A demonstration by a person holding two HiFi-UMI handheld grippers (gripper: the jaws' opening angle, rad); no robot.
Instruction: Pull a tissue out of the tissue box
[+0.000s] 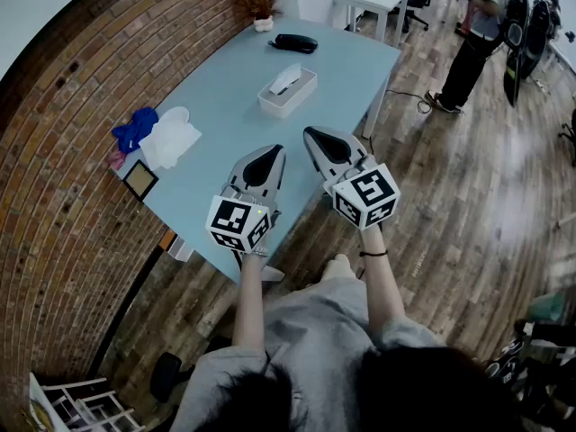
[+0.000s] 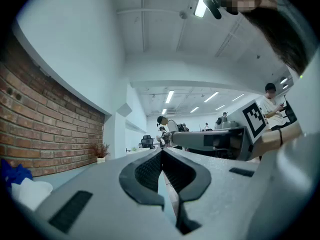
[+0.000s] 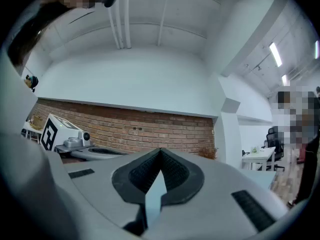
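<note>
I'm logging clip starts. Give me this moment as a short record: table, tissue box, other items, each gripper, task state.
table: pale blue, along a brick wall
tissue box: white, mid-table, a tissue sticking out of the top
other items: black case and plant at the far end; blue cloth, white cloth and frame by the wall
left gripper: shut, empty, short of the box
right gripper: shut, empty, short of the box
task state: tissue not yet pulled

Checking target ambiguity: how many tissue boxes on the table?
1. The tissue box sits in the middle of the table, a tissue sticking up, this side of the black case. None seems hidden.
</note>
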